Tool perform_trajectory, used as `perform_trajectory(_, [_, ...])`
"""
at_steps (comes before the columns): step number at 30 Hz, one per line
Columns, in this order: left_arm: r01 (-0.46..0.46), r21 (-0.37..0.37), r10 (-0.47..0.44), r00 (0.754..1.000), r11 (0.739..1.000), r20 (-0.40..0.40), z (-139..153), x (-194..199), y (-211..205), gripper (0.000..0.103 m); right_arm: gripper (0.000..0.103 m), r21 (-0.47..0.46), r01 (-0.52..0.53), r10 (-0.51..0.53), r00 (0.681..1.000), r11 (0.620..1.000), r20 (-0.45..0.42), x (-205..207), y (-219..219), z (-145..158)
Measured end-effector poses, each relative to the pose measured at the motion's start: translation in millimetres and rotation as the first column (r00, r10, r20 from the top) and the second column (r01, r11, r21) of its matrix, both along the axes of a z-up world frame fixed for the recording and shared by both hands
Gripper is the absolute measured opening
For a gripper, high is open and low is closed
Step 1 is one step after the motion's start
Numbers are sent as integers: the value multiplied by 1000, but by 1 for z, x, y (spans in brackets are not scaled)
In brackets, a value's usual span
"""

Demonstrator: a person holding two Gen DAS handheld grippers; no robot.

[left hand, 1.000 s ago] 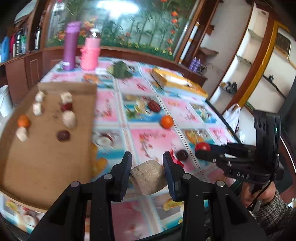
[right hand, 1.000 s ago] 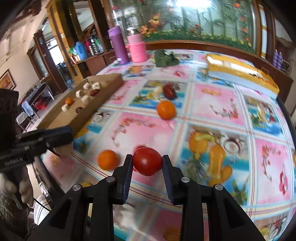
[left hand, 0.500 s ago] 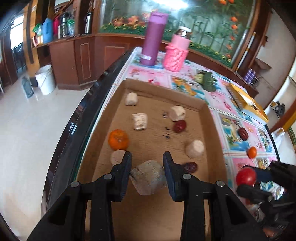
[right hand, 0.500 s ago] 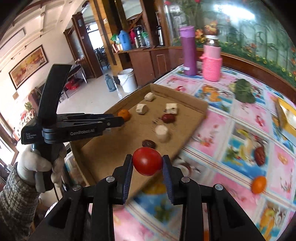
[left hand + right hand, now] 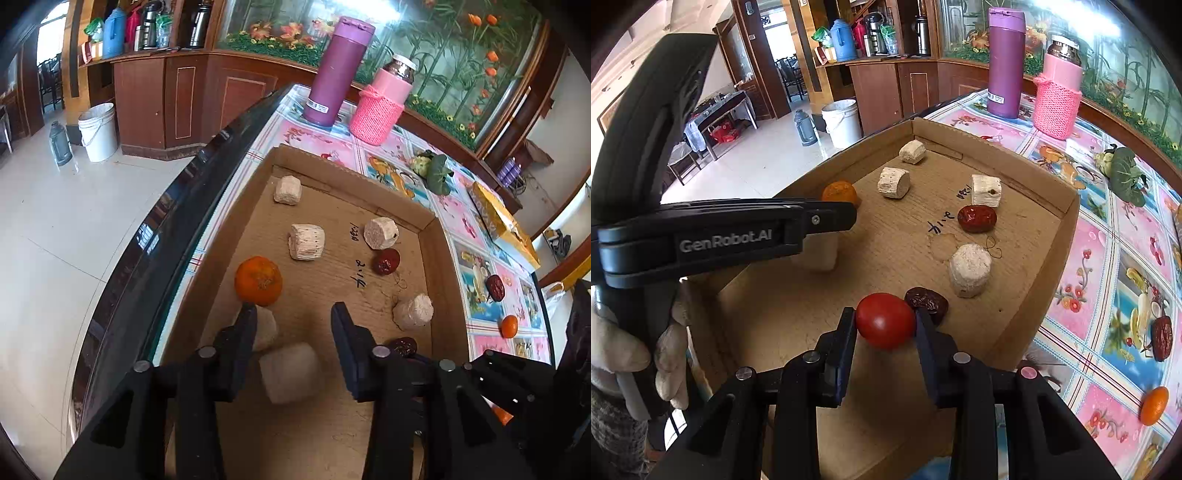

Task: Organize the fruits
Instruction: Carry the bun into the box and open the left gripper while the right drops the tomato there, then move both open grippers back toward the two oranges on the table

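Observation:
A shallow cardboard tray (image 5: pixel 439 258) (image 5: pixel 1067 206) holds several pale chunks, an orange (image 5: pixel 258 280) (image 5: pixel 839 192) and red dates (image 5: pixel 386 261) (image 5: pixel 977 218). My left gripper (image 5: pixel 291 314) is open over the tray's near end; a pale chunk (image 5: pixel 290 371) lies free between and below its fingers. In the right wrist view the left gripper (image 5: pixel 846 218) reaches in from the left. My right gripper (image 5: pixel 885 320) is shut on a red tomato (image 5: pixel 885 320) just above the tray floor, next to a dark date (image 5: pixel 927 301).
On the flowered tablecloth outside the tray lie an orange (image 5: pixel 509 326) (image 5: pixel 1153 405) and a date (image 5: pixel 495 287) (image 5: pixel 1161 338). A purple flask (image 5: pixel 338 70), a pink-sleeved jar (image 5: pixel 384 103), green leaves (image 5: pixel 436 173) and a yellow packet (image 5: pixel 502 225) stand further back. The table edge drops to the floor on the left.
My left gripper has opened and let go of the pale chunk, which now lies in the tray. My right gripper has carried the tomato down over the tray's near end.

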State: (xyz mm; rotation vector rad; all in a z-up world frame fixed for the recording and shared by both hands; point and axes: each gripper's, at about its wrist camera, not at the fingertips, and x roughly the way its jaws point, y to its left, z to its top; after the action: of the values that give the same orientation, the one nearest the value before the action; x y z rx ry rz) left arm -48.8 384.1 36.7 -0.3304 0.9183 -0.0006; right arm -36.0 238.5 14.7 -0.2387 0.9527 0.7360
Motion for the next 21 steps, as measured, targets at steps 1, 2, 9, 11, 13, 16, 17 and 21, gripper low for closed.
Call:
perform_trajectory(1, [-8, -4, 8, 1000, 1000, 9, 2, -3, 2, 44, 36, 1, 5, -5, 1000, 1000, 5, 1, 1, -1])
perform_trajectory(2, [-13, -7, 13, 1000, 1000, 18, 5, -7, 2, 44, 36, 3, 10, -10, 1000, 1000, 10, 1, 1, 0])
perform_trajectory(9, [-66, -36, 69, 992, 997, 109, 33, -44, 5, 59, 53, 70, 31, -32, 999, 997, 13, 3, -8, 10])
perform_trajectory(11, [-81, -54, 87, 988, 995, 129, 39, -57, 1, 62, 54, 98, 43, -46, 999, 994, 25, -2, -17, 20])
perform_trajectory(13, [-88, -78, 99, 984, 993, 149, 45, -71, -5, 68, 56, 131, 59, -65, 997, 990, 40, -9, -30, 30])
perform_trajectory(16, [-84, -102, 102, 977, 991, 187, 51, -91, -20, 74, 65, 180, 101, -114, 992, 978, 60, -23, -60, 42])
perform_trajectory(17, [-81, -108, 101, 976, 991, 195, 52, -96, -25, 74, 66, 201, 123, -138, 988, 972, 63, -29, -74, 45])
perform_trajectory(21, [-44, -165, 76, 979, 985, 191, 45, -107, -47, 75, 69, 255, 230, -250, 967, 939, 50, -43, -134, 48])
